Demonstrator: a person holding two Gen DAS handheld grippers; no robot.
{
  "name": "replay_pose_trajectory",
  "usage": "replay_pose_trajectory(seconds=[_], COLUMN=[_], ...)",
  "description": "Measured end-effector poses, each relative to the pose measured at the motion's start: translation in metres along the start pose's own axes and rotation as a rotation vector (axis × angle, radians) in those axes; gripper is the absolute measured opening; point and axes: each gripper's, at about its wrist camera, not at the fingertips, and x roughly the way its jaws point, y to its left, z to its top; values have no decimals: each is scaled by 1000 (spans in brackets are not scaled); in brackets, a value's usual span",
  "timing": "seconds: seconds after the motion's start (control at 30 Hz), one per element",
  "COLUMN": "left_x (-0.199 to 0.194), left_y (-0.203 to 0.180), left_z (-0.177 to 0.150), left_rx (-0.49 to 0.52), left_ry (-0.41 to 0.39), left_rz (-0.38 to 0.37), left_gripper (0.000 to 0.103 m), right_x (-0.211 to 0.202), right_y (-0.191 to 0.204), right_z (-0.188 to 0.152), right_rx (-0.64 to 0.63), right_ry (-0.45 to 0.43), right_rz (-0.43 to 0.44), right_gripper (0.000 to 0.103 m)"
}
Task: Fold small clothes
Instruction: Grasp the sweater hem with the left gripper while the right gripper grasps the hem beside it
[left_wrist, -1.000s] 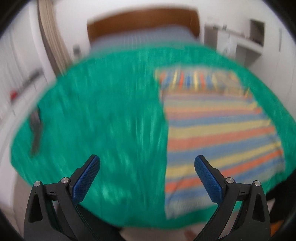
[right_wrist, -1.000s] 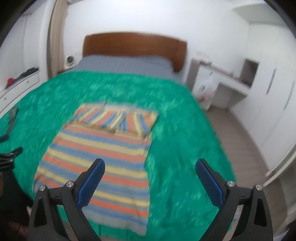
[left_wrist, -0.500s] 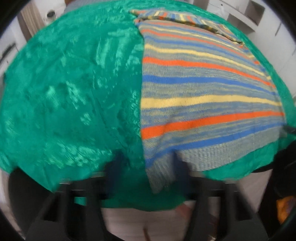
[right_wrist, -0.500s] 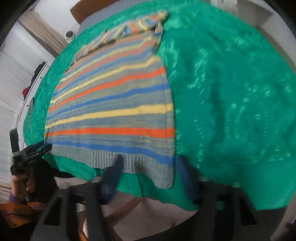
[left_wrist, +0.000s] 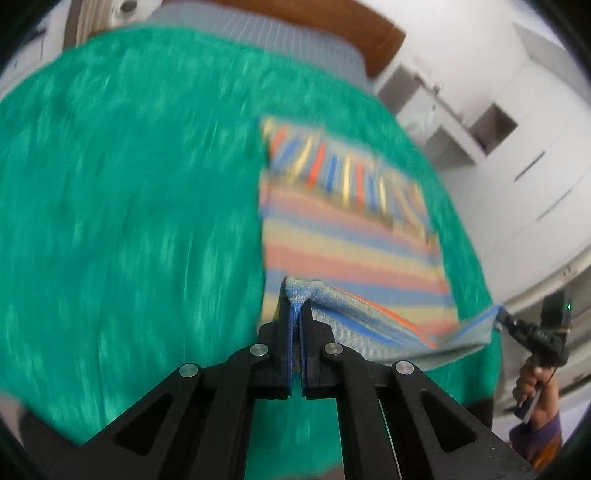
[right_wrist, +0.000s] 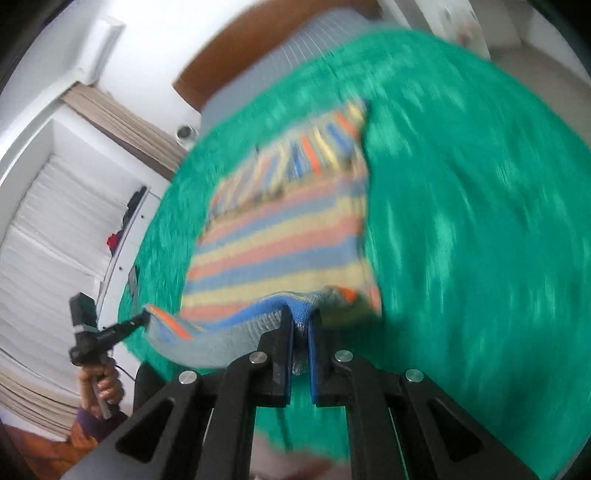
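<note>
A striped knit garment (left_wrist: 351, 236) in orange, yellow, blue and grey lies on the green bedspread (left_wrist: 129, 221). My left gripper (left_wrist: 294, 306) is shut on the garment's near left hem corner and holds it raised. My right gripper (right_wrist: 300, 317) is shut on the near right hem corner (right_wrist: 306, 301). The hem hangs stretched between the two grippers above the bed. The far end of the garment (right_wrist: 295, 162) still lies flat. Each gripper shows in the other's view: the right one (left_wrist: 532, 328), the left one (right_wrist: 107, 332).
The bed's grey pillow end and wooden headboard (left_wrist: 332, 26) are at the far side. White shelves and cupboards (left_wrist: 480, 122) stand to the right of the bed. White drawers (right_wrist: 55, 240) with small items on top stand to the left. A dark object (right_wrist: 132, 280) lies at the bedspread's left edge.
Both grippers went from open above the bed down to the garment's near hem, shut on its two corners, and have lifted the hem off the bedspread.
</note>
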Motion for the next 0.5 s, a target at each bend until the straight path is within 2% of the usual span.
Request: replay_pose_trajectory(seconds=[0.1, 0.2, 0.27, 0.37, 0.43, 0.5], left_x=[29, 72, 102, 136, 167, 187], left_y=[-6, -1, 4, 8, 12, 21], left_z=[61, 119, 153, 184, 203, 212], left_rx=[13, -7, -24, -21, -5, -4], left_ry=[-46, -43, -33, -20, -17, -5], left_rz=[12, 35, 60, 110, 159, 180], left_gripper=[1, 1, 1, 1, 2, 8], right_x=[15, 47, 71, 118, 141, 170], right_y=[1, -3, -9, -22, -33, -49], right_z=[51, 110, 145, 198, 219, 241], right_rx=[-35, -36, -33, -25, -18, 12], right_ry=[-74, -125, -127, -111, -105, -87], right_rz=[-16, -30, -43, -65, -76, -62], right_gripper=[7, 7, 7, 7, 7, 7])
